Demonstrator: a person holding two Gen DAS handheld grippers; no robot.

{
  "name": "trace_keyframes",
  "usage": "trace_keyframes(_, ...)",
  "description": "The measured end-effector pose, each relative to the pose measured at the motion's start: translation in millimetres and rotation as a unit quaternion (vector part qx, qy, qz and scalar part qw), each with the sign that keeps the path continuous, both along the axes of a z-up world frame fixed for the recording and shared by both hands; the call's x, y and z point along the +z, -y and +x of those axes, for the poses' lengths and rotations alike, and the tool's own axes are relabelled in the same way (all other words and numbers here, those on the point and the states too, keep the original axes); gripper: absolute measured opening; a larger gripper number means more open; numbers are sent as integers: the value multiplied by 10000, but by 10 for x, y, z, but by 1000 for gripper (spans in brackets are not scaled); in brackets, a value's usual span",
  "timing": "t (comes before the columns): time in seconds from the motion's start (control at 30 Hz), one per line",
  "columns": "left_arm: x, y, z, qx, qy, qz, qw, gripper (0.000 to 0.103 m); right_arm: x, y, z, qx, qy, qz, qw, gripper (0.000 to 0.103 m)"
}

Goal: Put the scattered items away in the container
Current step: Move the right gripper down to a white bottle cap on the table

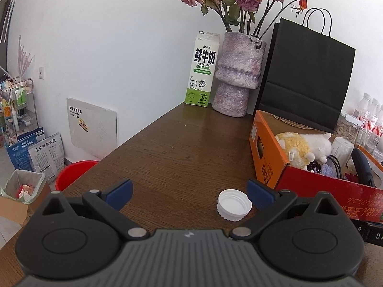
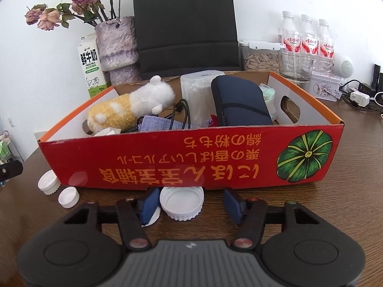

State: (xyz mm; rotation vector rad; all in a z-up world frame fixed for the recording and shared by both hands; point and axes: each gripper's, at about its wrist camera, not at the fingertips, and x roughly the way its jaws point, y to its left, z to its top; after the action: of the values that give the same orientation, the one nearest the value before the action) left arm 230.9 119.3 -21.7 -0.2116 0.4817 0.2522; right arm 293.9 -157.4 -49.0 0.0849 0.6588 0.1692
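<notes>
A red and orange cardboard box (image 2: 167,162) stands on the brown table, holding a plush toy (image 2: 131,105), a navy pouch (image 2: 239,102), a tub of cotton swabs (image 2: 196,91) and a cable. In the right wrist view a large white cap (image 2: 182,203) lies open side up between the fingers of my right gripper (image 2: 191,205). The left pad is at its rim and a gap shows on the right. Two smaller white caps (image 2: 49,183) (image 2: 68,197) lie to the left by the box corner. My left gripper (image 1: 189,195) is open wide, with a white cap (image 1: 234,204) near its right finger (image 1: 259,197).
A milk carton (image 1: 202,69), a vase of dried roses (image 1: 237,76) and a black paper bag (image 1: 306,76) line the back wall. Water bottles (image 2: 306,35), a glass jar (image 2: 295,67) and chargers (image 2: 359,98) stand at the right. Beyond the table's left edge on the floor sits a red bucket (image 1: 74,172).
</notes>
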Motion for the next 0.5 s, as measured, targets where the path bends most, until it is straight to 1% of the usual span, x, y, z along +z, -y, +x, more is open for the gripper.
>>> trace_keyframes(0.03,-4,8,4,-18,-15,12,10000,103,0,7,-2,24,-1,34,10000,53)
trace_keyframes(0.1,-17,23,14,-41,-51,44,10000,103,1,24,-5,62,-6,115,9999,47)
trace_keyframes(0.23,-28,23,30,-45,-91,45,9999,103,-4,54,-23,62,-1,160,9999,47)
trace_keyframes(0.33,-31,17,37,-47,-110,29,9999,103,-15,27,-57,126,26,-15,9999,46)
trace_keyframes(0.43,-34,16,45,-62,-123,32,9999,103,-26,-33,-78,201,79,-203,9996,39)
trace_keyframes(0.5,-36,20,47,-97,-131,39,9999,103,-26,-50,-90,224,104,-280,9993,39)
